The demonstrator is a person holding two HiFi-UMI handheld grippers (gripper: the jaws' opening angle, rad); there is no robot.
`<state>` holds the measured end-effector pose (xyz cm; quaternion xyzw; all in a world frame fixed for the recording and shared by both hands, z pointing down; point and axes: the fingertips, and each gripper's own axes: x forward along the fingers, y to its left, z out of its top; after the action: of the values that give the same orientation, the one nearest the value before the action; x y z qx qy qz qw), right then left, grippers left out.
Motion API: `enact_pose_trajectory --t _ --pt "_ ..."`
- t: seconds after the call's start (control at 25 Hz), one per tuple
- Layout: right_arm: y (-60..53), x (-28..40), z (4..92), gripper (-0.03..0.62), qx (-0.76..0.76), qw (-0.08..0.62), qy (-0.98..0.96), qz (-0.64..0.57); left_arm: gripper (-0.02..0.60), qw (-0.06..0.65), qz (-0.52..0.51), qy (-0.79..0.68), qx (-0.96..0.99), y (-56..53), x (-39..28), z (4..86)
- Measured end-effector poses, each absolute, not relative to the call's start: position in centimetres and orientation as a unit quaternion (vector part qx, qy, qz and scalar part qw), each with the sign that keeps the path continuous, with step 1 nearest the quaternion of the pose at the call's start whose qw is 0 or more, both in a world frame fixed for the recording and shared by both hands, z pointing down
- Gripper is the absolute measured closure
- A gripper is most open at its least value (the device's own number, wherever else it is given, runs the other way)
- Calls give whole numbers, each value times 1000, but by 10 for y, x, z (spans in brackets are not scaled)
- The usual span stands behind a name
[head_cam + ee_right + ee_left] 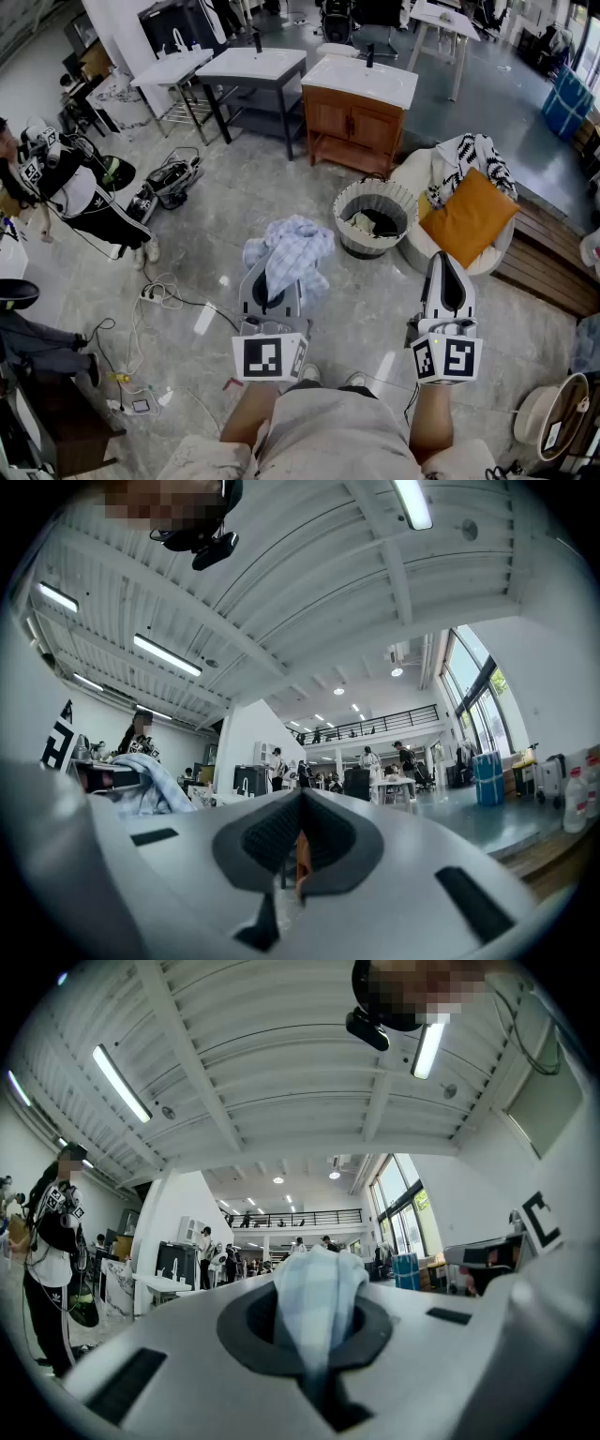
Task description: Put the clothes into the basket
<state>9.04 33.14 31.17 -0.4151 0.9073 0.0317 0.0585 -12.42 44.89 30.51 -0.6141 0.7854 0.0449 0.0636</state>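
Observation:
A light blue checked shirt (292,246) hangs bunched from my left gripper (275,272), whose jaws are shut on it above the floor. In the left gripper view the same shirt (319,1299) sticks up between the pads of that gripper (316,1335). The round woven basket (349,199) stands on the floor ahead and to the right of the shirt, with dark and pale clothes in it. My right gripper (445,258) is held level at the right, shut, with nothing in it; the right gripper view shows its jaws (300,827) together and the shirt (150,789) off to the left.
A pale round seat (417,173) right of the basket holds an orange cushion (469,216) and a black-and-white patterned cloth (473,155). Washstands (361,98) line the back. Cables and a power strip (155,295) lie on the floor at left, near a person (80,192).

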Motion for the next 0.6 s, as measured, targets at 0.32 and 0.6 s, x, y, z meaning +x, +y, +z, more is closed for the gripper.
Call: enact_pose_trajectory --t 0.32,0.6 --pt "333 79 308 606 -417 54 906 40 569 63 46 787 -612 452 -140 303" --pt "337 64 305 606 -420 57 905 38 569 60 54 781 -620 455 -153 302"
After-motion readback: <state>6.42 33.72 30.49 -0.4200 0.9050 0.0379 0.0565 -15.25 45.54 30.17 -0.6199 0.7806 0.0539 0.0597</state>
